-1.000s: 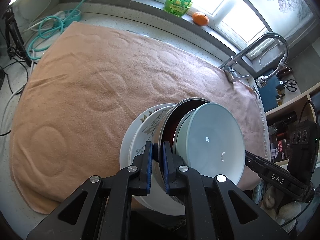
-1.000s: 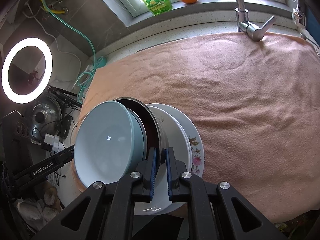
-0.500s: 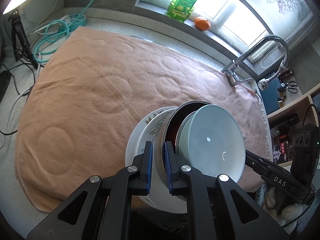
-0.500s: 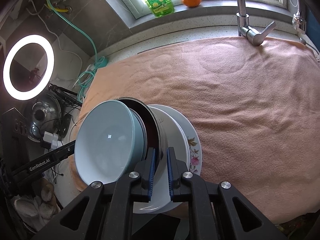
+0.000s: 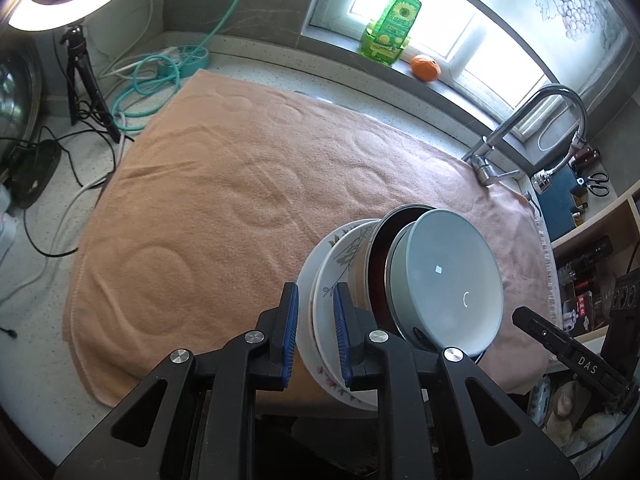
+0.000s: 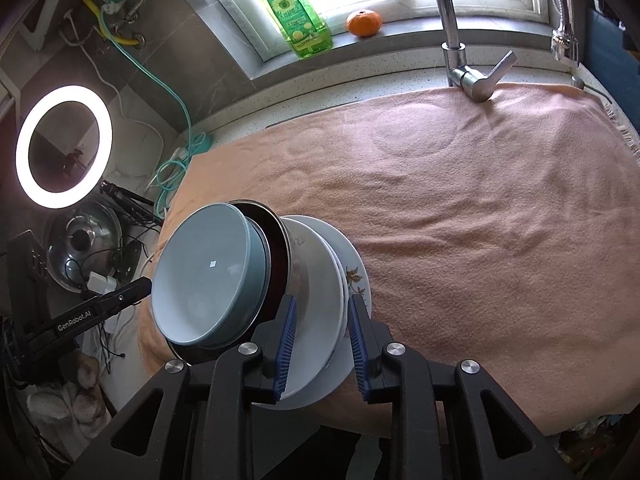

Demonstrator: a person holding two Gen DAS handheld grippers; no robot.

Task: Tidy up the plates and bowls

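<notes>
Nested on edge at lower centre of both views: pale blue-grey round bowl inside dark-lined steel bowl, backed by white ceramic plates with floral rims. Whole stack apparently carried between the two tools above the peach terry towel spread over the table, probably so the set moves as one piece.

Left hand-held gripper: parted moderately, blue pads astride the plate rims; right-hand pad close against a plate, left-hand pad seemingly just clear. Firm clamp not certain.

Right hand-held gripper: open rather wider, pads bracketing the white plates' lower rim, contact on either side not clearly told.
</notes>
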